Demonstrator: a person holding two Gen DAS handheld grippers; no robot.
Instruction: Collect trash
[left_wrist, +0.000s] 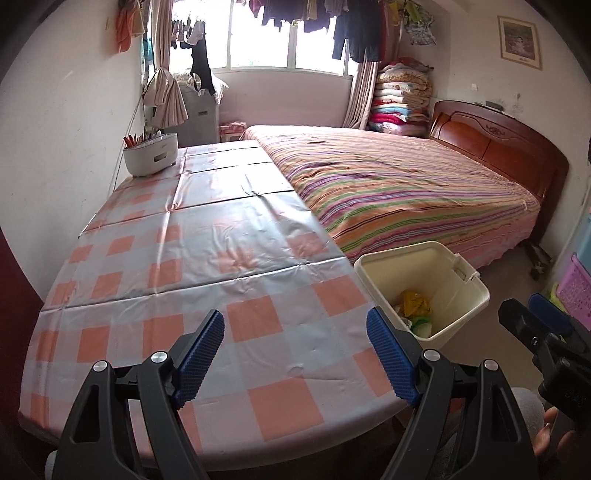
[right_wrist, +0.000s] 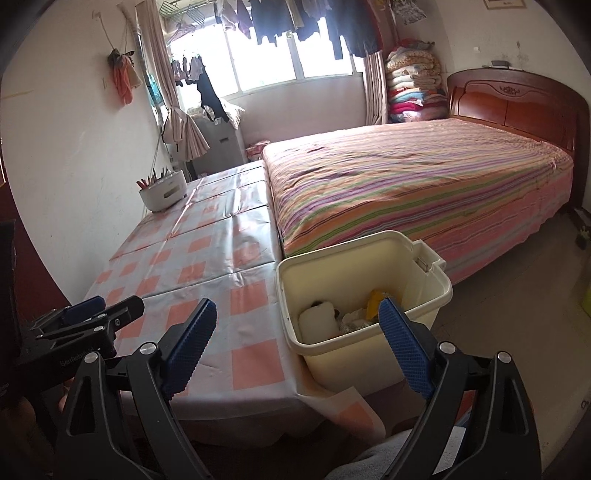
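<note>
A cream plastic bin (left_wrist: 476, 295) (right_wrist: 291, 284) stands on the floor at the right edge of the checked table (left_wrist: 207, 258) (right_wrist: 207, 254). Inside it lies trash: a yellow wrapper (left_wrist: 415, 301) (right_wrist: 373, 301), white crumpled pieces (right_wrist: 321, 317) and something green (left_wrist: 419, 319). My left gripper (left_wrist: 295, 354) hovers open over the near end of the table, nothing between its blue pads. My right gripper (right_wrist: 297, 345) is open above the bin's near left corner, also empty. Each gripper shows at the edge of the other's view: the right gripper (left_wrist: 535, 317), the left gripper (right_wrist: 103, 310).
A white caddy (left_wrist: 151, 155) (right_wrist: 162, 194) with pencils sits at the table's far left. A bed (left_wrist: 406, 184) (right_wrist: 424, 173) with a striped cover runs along the table's right side. A pink basket (left_wrist: 576, 291) stands on the floor at right.
</note>
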